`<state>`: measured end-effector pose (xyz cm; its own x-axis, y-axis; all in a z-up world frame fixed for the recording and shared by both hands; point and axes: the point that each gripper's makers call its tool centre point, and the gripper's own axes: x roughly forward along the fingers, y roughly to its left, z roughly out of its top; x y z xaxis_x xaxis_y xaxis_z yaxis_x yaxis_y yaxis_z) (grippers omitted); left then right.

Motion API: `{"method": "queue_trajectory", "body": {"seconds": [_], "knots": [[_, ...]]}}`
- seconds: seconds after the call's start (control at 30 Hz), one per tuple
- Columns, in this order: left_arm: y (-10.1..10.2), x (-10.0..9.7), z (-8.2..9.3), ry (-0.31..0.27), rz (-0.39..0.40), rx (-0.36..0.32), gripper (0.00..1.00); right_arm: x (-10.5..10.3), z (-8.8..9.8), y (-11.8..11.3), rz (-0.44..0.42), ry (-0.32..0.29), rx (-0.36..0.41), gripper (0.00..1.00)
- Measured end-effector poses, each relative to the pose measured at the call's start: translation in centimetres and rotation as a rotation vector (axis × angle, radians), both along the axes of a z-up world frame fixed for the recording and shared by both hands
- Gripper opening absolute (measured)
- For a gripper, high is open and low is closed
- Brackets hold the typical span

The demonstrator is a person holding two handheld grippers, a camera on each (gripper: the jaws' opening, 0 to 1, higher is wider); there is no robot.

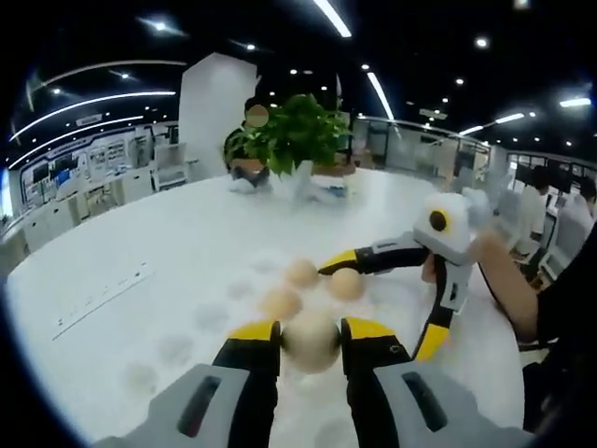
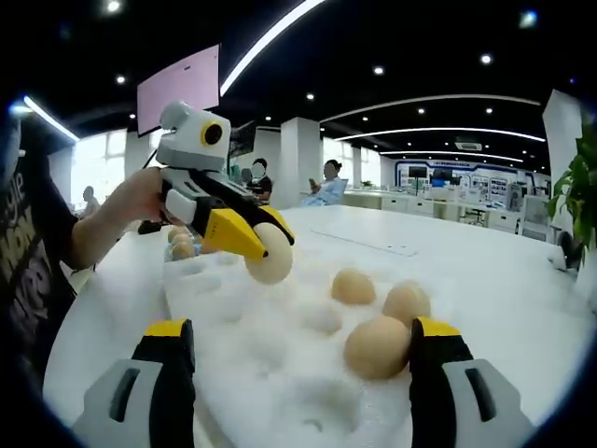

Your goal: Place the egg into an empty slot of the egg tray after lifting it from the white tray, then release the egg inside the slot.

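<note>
My left gripper (image 1: 311, 332) is shut on a pale egg (image 1: 311, 342) held just above the white dimpled egg tray (image 1: 177, 347). Three more eggs (image 1: 300, 273) sit in slots beyond it. In the right gripper view the same left gripper (image 2: 265, 246) comes in from the left with its egg (image 2: 272, 258) over the tray (image 2: 280, 383). My right gripper (image 2: 300, 332) stands wide open low over the tray, with a seated egg (image 2: 377, 347) just inside its right finger and two others (image 2: 354, 287) farther back. From the left gripper view, the right gripper (image 1: 378, 301) straddles the far eggs.
A second holder with eggs (image 2: 179, 245) stands behind the left gripper. A potted plant (image 1: 294, 131) sits at the far side of the round white table (image 1: 140, 243). A long ruler strip (image 1: 101, 301) lies on the table. People sit in the background (image 2: 326, 183).
</note>
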<state>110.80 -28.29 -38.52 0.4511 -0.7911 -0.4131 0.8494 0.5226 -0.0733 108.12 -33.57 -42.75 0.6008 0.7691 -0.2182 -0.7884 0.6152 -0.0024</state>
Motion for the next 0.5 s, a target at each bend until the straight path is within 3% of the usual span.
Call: {"method": "queue_trajectory", "body": {"seconds": [0.5], "knots": [[2.9,-0.6,0.3,-0.011,0.045,0.007,0.25,0.4,0.0,-0.3,0.0,-0.001,0.001,1.0]]}}
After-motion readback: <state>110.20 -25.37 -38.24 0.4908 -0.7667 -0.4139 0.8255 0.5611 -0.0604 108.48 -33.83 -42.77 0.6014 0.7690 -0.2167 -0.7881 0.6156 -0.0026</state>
